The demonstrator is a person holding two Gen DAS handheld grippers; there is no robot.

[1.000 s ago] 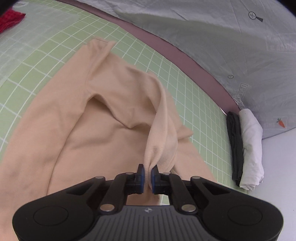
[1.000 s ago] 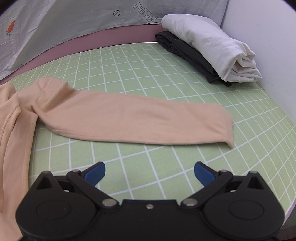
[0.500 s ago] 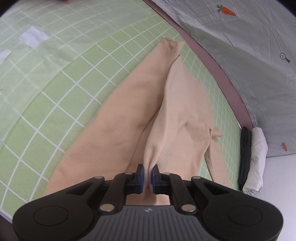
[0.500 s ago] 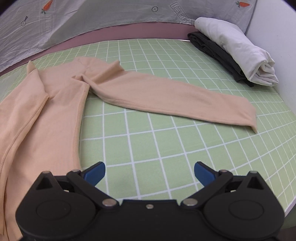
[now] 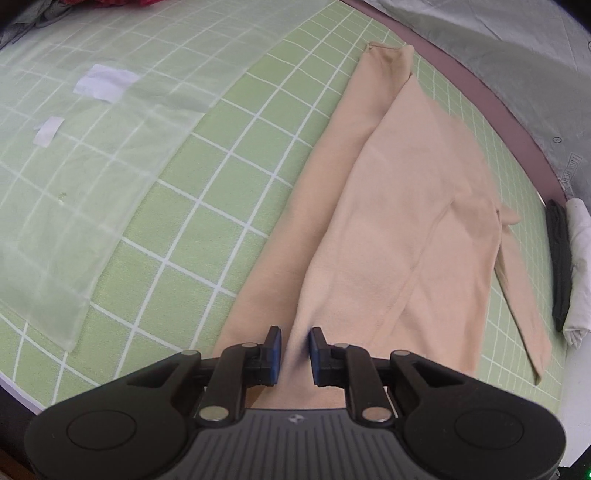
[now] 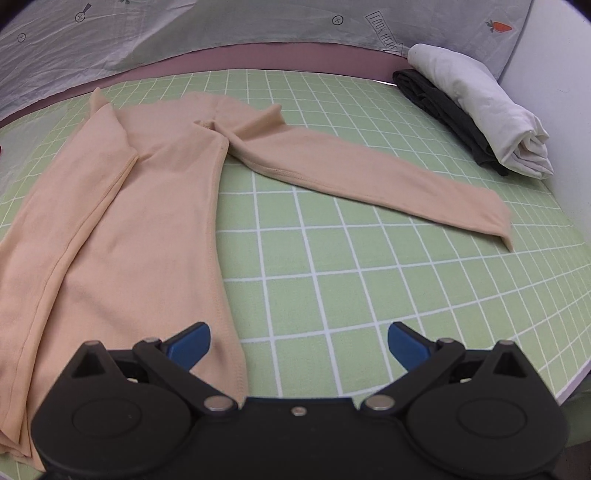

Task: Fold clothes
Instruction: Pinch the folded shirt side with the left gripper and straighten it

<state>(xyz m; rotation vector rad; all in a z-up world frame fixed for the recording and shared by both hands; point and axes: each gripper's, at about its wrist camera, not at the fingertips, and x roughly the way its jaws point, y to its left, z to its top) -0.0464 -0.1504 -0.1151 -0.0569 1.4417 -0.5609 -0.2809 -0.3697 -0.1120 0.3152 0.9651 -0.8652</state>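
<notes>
Green gridded mat [image 6: 332, 295], perhaps plastic-covered; grey sheet [image 6: 221, 29] behind.

A: Soft, even light is filling both views, and shadows are staying faint.
B: The fisheye is bending the mat [image 6: 369, 295] grid at the edges, and the corners are going black.

The peach top [image 6: 122, 229] is soft, thin cloth, matt, with stitched edges. It lies on a green mat [image 6: 369, 295] that looks smooth and flat (white lines are printed on it). Beside the top's sleeve, a white cloth [image 6: 480, 110] looks wrinkly and a dark cloth [image 6: 436, 99] dull. The right gripper [image 6: 297, 341] is black plastic with shiny metal pins.
</notes>
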